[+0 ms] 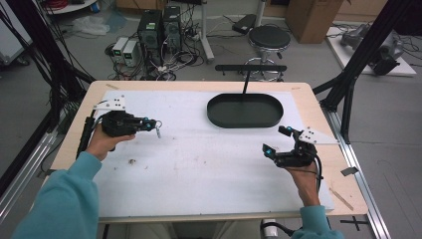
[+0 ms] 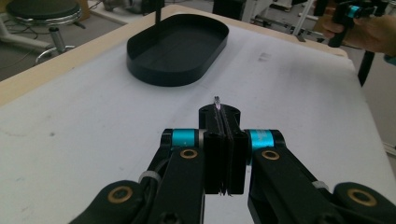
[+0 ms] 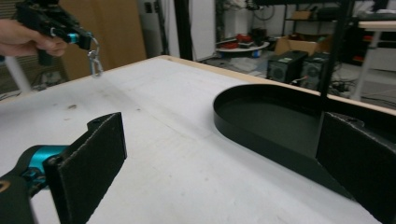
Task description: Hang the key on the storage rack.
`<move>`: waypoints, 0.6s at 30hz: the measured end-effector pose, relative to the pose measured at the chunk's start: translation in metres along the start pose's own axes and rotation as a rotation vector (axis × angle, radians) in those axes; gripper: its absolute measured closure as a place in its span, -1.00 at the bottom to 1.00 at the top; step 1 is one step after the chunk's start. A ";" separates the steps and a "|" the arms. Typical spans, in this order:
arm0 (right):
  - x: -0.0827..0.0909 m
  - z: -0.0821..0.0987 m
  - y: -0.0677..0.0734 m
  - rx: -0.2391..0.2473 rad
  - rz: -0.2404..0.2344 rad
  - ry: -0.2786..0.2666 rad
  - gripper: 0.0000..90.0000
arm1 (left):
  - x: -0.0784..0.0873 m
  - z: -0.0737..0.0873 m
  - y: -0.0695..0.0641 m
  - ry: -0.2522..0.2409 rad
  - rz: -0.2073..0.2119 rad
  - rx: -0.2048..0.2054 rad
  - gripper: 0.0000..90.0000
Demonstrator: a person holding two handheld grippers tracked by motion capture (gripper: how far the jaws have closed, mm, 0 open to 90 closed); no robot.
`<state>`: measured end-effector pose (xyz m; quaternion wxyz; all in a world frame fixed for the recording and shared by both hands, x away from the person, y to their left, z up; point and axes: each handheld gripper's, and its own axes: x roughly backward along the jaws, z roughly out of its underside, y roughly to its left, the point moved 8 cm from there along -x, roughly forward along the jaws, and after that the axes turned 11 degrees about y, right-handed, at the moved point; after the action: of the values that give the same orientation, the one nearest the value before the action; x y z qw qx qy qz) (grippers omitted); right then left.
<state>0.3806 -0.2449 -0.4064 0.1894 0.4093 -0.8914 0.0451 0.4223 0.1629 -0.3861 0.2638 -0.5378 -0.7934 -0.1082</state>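
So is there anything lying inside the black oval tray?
No, the black oval tray shows a bare floor in the high view, while the small metal clasp hangs from the left gripper.

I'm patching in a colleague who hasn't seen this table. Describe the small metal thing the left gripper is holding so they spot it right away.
Start at the white sheet covering the wooden table, with the black oval tray at its far side. Left of the tray, the left gripper is shut on a small metal clip. It is silvery, hangs from the jaw tips above the sheet, and is the one shiny piece there.
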 end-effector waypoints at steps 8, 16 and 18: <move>-0.009 -0.030 0.011 0.094 -0.073 0.043 -0.96 | -0.016 -0.026 -0.018 -0.025 0.063 -0.037 0.96; -0.020 -0.052 0.020 0.152 -0.172 0.068 -0.96 | -0.036 -0.048 -0.035 -0.044 0.112 -0.068 0.96; -0.024 -0.058 0.023 0.155 -0.206 0.080 -0.96 | -0.042 -0.052 -0.039 -0.040 0.121 -0.070 0.96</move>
<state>0.3948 -0.1986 -0.3604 0.1961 0.5100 -0.8302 0.1106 0.4147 0.0908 -0.3604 0.2348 -0.5958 -0.7603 -0.1090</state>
